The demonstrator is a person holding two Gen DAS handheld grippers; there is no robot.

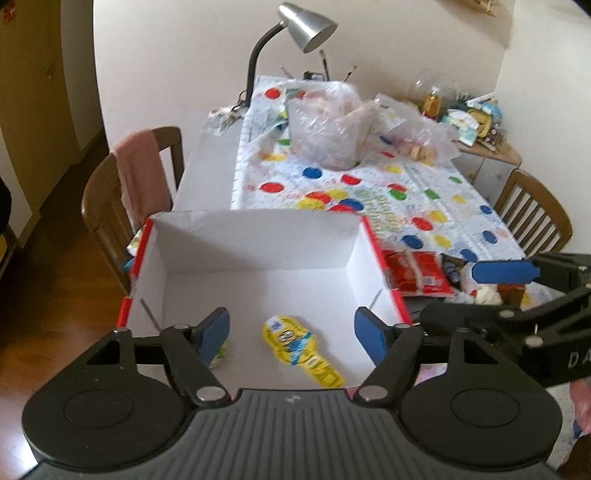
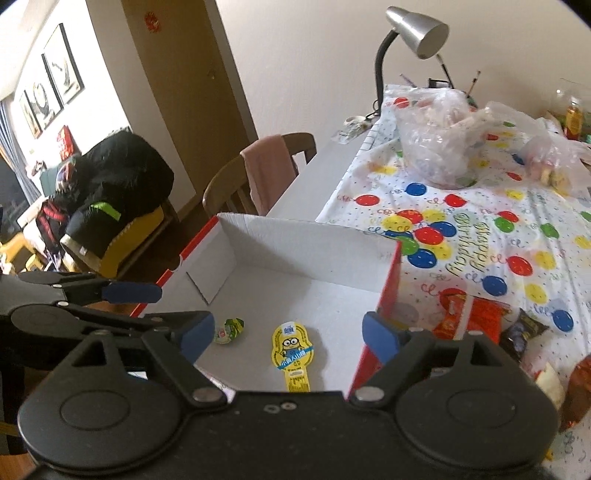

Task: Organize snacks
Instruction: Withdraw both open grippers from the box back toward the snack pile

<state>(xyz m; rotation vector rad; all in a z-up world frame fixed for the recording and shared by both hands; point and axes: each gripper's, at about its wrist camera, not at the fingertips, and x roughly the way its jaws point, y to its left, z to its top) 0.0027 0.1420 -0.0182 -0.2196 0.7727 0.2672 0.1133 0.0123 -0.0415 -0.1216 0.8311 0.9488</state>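
Note:
An open white box (image 1: 258,236) with red outer sides (image 2: 295,240) stands at the table's near end. On its floor lie a yellow Minion snack packet (image 1: 301,349) (image 2: 293,354) and a small green and white egg-shaped snack (image 2: 229,330), which the left wrist view shows half hidden behind a pad (image 1: 221,354). My left gripper (image 1: 291,325) hangs open above the box's near edge, holding nothing. My right gripper (image 2: 290,328) is open beside it and also holds nothing. Each shows in the other's view: the right gripper (image 1: 480,291), the left gripper (image 2: 159,304).
Red snack packets (image 1: 417,273) (image 2: 476,314) and a dark packet (image 2: 521,332) lie right of the box on the balloon tablecloth (image 1: 424,199). Farther back are clear plastic bags (image 1: 325,122) and a desk lamp (image 1: 306,26). Wooden chairs (image 1: 110,192) (image 1: 532,214) flank the table.

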